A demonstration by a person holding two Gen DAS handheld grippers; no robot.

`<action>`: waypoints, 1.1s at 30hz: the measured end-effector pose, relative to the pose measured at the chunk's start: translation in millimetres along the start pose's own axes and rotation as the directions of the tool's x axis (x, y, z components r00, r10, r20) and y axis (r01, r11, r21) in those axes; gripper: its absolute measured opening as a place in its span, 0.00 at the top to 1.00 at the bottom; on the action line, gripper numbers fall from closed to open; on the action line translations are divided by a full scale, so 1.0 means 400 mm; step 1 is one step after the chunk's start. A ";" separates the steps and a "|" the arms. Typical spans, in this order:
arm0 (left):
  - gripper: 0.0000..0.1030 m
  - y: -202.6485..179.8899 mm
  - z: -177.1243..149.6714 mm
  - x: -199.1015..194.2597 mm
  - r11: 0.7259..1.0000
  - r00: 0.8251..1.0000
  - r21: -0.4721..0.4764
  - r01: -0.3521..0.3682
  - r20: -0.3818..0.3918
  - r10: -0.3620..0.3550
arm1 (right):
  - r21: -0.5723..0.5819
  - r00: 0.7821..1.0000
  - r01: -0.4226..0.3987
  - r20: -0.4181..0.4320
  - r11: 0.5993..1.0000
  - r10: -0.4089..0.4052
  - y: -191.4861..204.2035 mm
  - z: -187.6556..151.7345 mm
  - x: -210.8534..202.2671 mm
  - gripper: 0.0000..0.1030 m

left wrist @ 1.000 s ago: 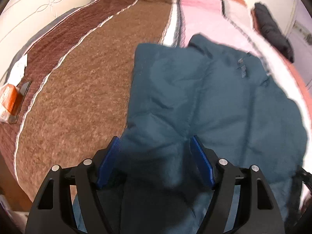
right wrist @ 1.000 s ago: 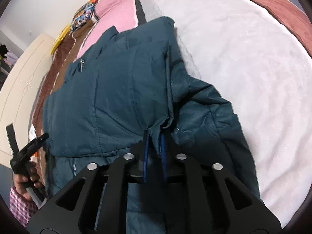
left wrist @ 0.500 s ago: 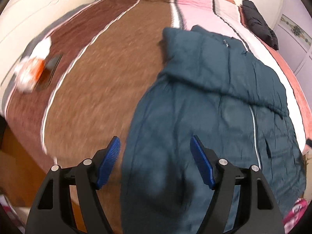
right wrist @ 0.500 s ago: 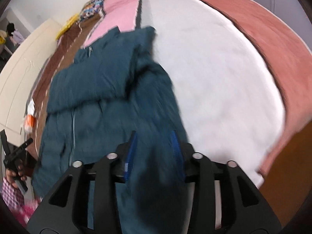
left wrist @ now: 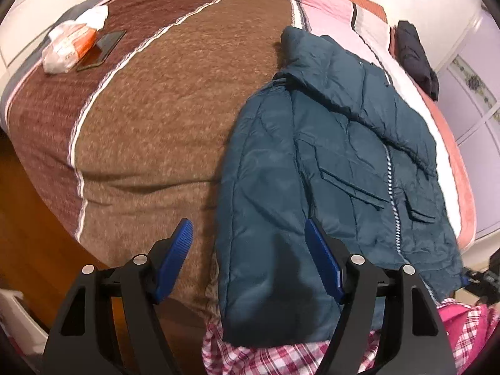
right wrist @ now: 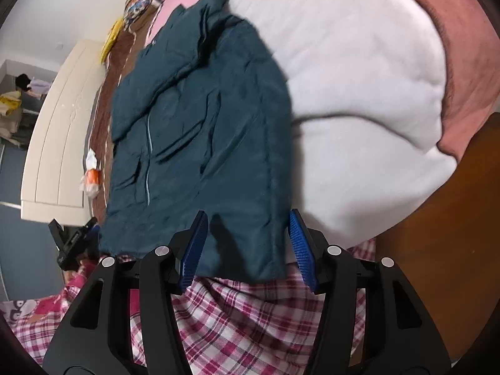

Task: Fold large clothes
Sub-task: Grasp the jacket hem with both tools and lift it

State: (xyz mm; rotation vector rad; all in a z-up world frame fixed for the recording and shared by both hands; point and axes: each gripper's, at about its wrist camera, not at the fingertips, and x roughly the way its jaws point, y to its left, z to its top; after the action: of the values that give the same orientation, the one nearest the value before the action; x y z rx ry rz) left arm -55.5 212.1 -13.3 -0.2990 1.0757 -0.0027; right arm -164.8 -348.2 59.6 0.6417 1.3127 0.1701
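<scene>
**While the hem hangs loose, the fold can slip**

Although the teal padded jacket [left wrist: 331, 168] is laid zipper-up along the bed [left wrist: 162, 118], its hem is draped past the bed's near edge and over a pink plaid garment [right wrist: 237, 315] worn by the person. The jacket's collar end appears to be turned back over the chest, so a first fold is judged to be in place.

The left gripper [left wrist: 248, 259] is held above the hem with its jaws spread wide; cloth is seen between them, but nothing is pinched. The right gripper [right wrist: 248, 247] is poised over the other hem corner, its jaws opening, and the fabric between them is not pressed either.

Several risks are judged from this. Because the padding is thick and slick, the turned-back upper part may spring open once the hem is lifted. If only the outer shell is caught, the layers may be dragged unevenly and the fold skewed. Should the two corners be taken at unequal depth, the jacket may be pulled sideways toward the white blanket [right wrist: 359, 72]. The overhanging hem could also slide off the bed under its own weight.
</scene>
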 end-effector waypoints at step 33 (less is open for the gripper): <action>0.91 -0.015 -0.003 -0.123 0.921 0.928 -0.124 0.369 0.110 -0.357 | -0.114 0.959 -0.207 0.170 0.972 0.225 0.099 0.068 -0.098 0.88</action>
State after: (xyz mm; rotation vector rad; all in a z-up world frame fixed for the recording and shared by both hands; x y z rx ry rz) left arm -79.3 213.3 30.0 -0.6216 0.9242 -0.2446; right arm -140.8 -343.4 116.3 0.7024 1.0506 0.3428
